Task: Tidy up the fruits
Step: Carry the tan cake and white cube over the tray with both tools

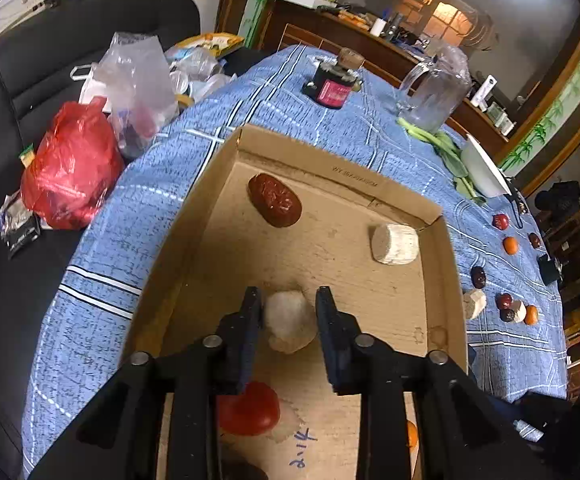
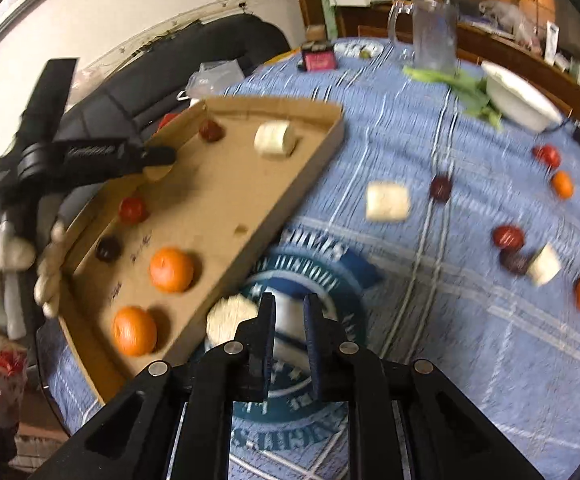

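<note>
The left gripper [image 1: 288, 300] stands over the cardboard tray [image 1: 322, 160], jaws parted around a white chunk [image 1: 290, 320] on the tray floor, seemingly without squeezing it. The right gripper [image 2: 290, 308] hovers empty and slightly open over the tablecloth [image 2: 430, 360] beside the tray's long edge. Several fruits are boxed, with floor still free; I'd judge half remain near the tablecloth's far right edge.
</note>
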`<state>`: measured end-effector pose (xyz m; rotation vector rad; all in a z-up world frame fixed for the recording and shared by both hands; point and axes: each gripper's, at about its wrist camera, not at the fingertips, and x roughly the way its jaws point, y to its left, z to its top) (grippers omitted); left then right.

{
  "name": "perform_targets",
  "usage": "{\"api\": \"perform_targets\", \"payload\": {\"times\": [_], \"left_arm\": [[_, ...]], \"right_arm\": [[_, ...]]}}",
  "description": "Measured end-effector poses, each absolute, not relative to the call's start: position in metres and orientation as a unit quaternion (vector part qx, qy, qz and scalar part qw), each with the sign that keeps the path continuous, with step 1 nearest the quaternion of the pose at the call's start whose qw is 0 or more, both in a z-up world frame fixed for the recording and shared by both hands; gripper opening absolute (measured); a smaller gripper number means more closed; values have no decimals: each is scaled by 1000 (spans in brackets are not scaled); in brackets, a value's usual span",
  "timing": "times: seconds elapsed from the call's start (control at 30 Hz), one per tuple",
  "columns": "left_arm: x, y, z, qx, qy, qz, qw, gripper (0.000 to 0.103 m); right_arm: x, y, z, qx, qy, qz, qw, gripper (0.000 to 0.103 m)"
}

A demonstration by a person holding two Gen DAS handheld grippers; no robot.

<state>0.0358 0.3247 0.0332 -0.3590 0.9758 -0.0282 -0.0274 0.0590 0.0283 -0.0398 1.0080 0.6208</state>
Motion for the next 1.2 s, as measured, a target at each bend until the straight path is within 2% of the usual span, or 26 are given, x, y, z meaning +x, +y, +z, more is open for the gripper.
{"api": "perform_targets", "payload": {"times": [0.03,0.1,0.2,0.27,0.33,0.4,0.67,0.73,0.8,1.07,1.2], "left_arm": [[36,326,34,-177,464,-12,868,41],[34,329,36,-189,454,-10,870,53],[29,331,43,-204,445,-16,872,55],[21,332,49,-216,436,-23,873,56],[12,332,57,-228,424,-31,876,60],[3,331,64,-237,409,-38,880,63],[-24,320,74,-242,389,-52,887,65],[-28,319,73,-248,388,-55,886,65],[-31,320,71,-259,388,-57,883,65],[-62,338,68,-291,369,-42,882,66],[-86,350,65,-298,355,-20,886,71]], "right_arm": [[-29,59,27,-15,475,298,828,16],[-34,60,27,-21,467,303,831,17],[-40,61,29,-31,461,313,830,17],[-47,58,31,-27,459,329,825,25],[-54,61,33,-37,451,339,825,53],[-60,68,33,-63,440,338,830,59],[-56,88,24,-127,420,324,838,57],[-57,88,24,-121,423,337,832,42],[-57,90,24,-117,428,346,827,36],[-57,81,30,-95,428,337,833,36],[-52,70,48,-76,416,324,846,35]]}}
